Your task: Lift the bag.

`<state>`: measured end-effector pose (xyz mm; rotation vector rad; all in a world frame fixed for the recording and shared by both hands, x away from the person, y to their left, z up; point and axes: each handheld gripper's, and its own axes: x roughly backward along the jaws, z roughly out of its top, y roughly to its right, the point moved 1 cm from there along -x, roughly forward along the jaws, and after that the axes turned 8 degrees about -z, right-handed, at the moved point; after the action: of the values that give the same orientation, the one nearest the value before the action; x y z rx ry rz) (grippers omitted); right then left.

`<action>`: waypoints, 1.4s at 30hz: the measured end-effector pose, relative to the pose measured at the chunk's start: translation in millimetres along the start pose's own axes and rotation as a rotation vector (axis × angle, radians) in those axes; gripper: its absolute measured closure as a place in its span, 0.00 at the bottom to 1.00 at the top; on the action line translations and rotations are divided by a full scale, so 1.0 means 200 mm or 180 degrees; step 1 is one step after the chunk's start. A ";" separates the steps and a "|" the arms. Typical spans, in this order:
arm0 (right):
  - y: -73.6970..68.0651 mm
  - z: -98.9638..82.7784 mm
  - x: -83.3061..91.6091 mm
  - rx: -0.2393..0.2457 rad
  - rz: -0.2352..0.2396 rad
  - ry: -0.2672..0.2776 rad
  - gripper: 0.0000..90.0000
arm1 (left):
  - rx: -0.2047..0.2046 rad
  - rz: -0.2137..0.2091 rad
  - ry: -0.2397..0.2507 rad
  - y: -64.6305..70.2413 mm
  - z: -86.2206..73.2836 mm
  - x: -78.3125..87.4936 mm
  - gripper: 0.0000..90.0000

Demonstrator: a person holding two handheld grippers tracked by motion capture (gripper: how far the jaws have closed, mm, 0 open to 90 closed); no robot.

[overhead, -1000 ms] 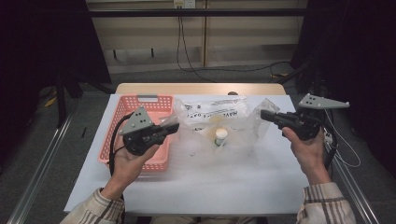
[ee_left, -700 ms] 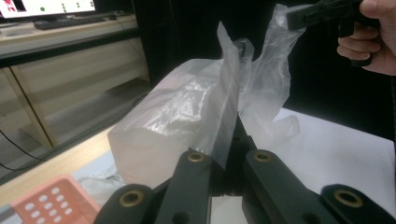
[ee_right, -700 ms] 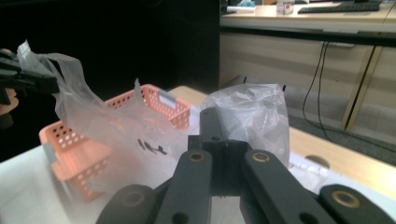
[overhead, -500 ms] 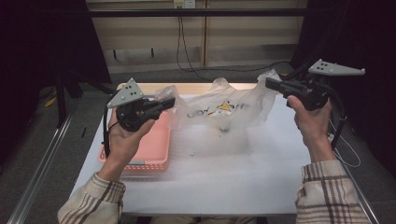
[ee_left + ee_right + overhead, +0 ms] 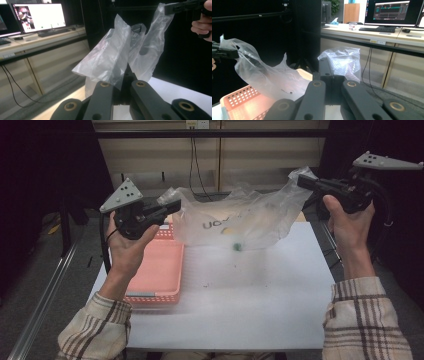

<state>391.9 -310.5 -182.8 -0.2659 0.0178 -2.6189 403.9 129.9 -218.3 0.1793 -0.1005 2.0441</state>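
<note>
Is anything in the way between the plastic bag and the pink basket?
Nothing visible. The clear crinkly plastic bag hangs stretched between both tools, above the table; the pink perforated plastic basket sits open below its left end.

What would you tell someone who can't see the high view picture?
Two hands hold a clear plastic bag up above a white table, stretched between the left tongs and the right tongs, each shut on one end. A pink basket sits on the table's left side.

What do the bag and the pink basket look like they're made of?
The bag looks like thin clear plastic film: see-through, crinkled, glossy, with dark print. The basket seems moulded rigid plastic, salmon pink, matte, with rows of holes in its walls.
</note>
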 end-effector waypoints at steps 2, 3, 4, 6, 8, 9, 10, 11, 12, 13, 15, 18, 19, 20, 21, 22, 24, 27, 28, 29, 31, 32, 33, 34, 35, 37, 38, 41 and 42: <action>0.00 0.02 0.00 0.0037 0.0002 0.0015 1.00 | -0.0031 0.0021 0.0020 0.00 0.05 0.01 1.00; 0.00 0.05 0.01 0.0042 0.0000 0.0075 1.00 | -0.0068 0.0017 0.0037 0.00 0.07 0.01 1.00; 0.00 0.07 0.02 0.0037 0.0008 0.0087 1.00 | -0.0082 0.0025 0.0057 0.01 0.09 0.01 1.00; 0.00 0.09 0.02 0.0038 0.0002 0.0101 1.00 | -0.0095 0.0034 0.0101 0.01 0.13 0.02 1.00; 0.00 0.10 0.02 0.0050 -0.0008 0.0104 1.00 | -0.0109 0.0053 0.0143 0.01 0.17 0.03 1.00; 0.00 0.13 0.03 0.0065 -0.0023 0.0121 1.00 | -0.0131 0.0059 0.0149 0.01 0.19 0.04 1.00; 0.00 0.14 0.03 0.0096 -0.0045 0.0110 1.00 | -0.0127 0.0073 0.0173 0.01 0.20 0.04 1.00; 0.00 0.16 0.03 0.0123 -0.0053 0.0111 1.00 | -0.0147 0.0075 0.0173 0.01 0.22 0.05 1.00; 0.00 0.18 0.04 0.0145 -0.0072 0.0104 1.00 | -0.0174 0.0095 0.0161 0.01 0.24 0.05 1.00; 0.00 0.18 0.04 0.0145 -0.0072 0.0104 1.00 | -0.0189 0.0110 0.0144 0.01 0.25 0.06 1.00; 0.01 0.23 0.05 0.0195 -0.0122 0.0098 1.00 | -0.0172 0.0122 0.0162 0.00 0.28 0.06 1.00; 0.02 0.26 0.04 0.0206 -0.0157 0.0068 1.00 | -0.0186 0.0163 0.0147 -0.02 0.30 0.07 1.00; 0.02 0.26 0.03 0.0217 -0.0174 0.0056 1.00 | -0.0182 0.0175 0.0125 -0.02 0.30 0.07 1.00; 0.02 0.26 0.02 0.0210 -0.0176 0.0043 1.00 | -0.0138 0.0176 0.0140 -0.03 0.31 0.06 1.00; 0.02 0.26 0.01 0.0219 -0.0179 0.0028 1.00 | -0.0115 0.0166 0.0147 -0.03 0.31 0.06 1.00; 0.02 0.26 0.00 0.0222 -0.0188 0.0016 1.00 | -0.0103 0.0158 0.0154 -0.04 0.31 0.06 1.00; 0.02 0.26 -0.01 0.0207 -0.0181 0.0008 1.00 | -0.0099 0.0141 0.0165 -0.03 0.31 0.05 1.00; 0.01 0.26 -0.03 0.0220 -0.0174 -0.0014 1.00 | -0.0150 0.0117 0.0130 -0.01 0.30 0.04 1.00; 0.01 0.26 -0.04 0.0230 -0.0171 -0.0014 1.00 | -0.0162 0.0105 0.0122 -0.01 0.30 0.04 1.00; 0.01 0.26 -0.05 0.0239 -0.0178 -0.0024 1.00 | -0.0176 0.0105 0.0120 0.00 0.30 0.04 1.00; 0.01 0.27 -0.05 0.0232 -0.0171 -0.0023 1.00 | -0.0187 0.0113 0.0122 0.00 0.30 0.04 1.00; 0.00 0.27 -0.05 0.0243 -0.0162 0.0003 1.00 | -0.0187 0.0130 0.0131 0.01 0.30 0.04 1.00; 0.00 0.28 -0.05 0.0247 -0.0149 0.0012 1.00 | -0.0196 0.0136 0.0114 0.00 0.30 0.04 1.00; 0.01 0.27 -0.05 0.0259 -0.0156 0.0010 1.00 | -0.0191 0.0151 0.0062 0.00 0.29 0.03 1.00; 0.01 0.26 -0.05 0.0264 -0.0163 0.0003 1.00 | -0.0191 0.0151 0.0062 0.00 0.29 0.03 1.00; 0.03 0.21 -0.05 0.0218 -0.0157 -0.0034 1.00 | -0.0152 0.0164 0.0027 -0.01 0.25 0.01 1.00; 0.04 0.18 -0.05 0.0199 -0.0178 -0.0069 1.00 | -0.0138 0.0178 -0.0014 -0.02 0.23 0.00 1.00; 0.08 0.08 -0.06 0.0116 -0.0195 -0.0145 1.00 | -0.0023 0.0197 -0.0113 -0.06 0.15 -0.06 1.00; 0.10 0.05 -0.07 0.0095 -0.0205 -0.0181 1.00 | 0.0000 0.0165 -0.0149 -0.06 0.13 -0.08 1.00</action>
<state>415.5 -320.0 -176.6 -0.3356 -0.0501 -2.6717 424.4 118.5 -196.0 0.2268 -0.1354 2.0919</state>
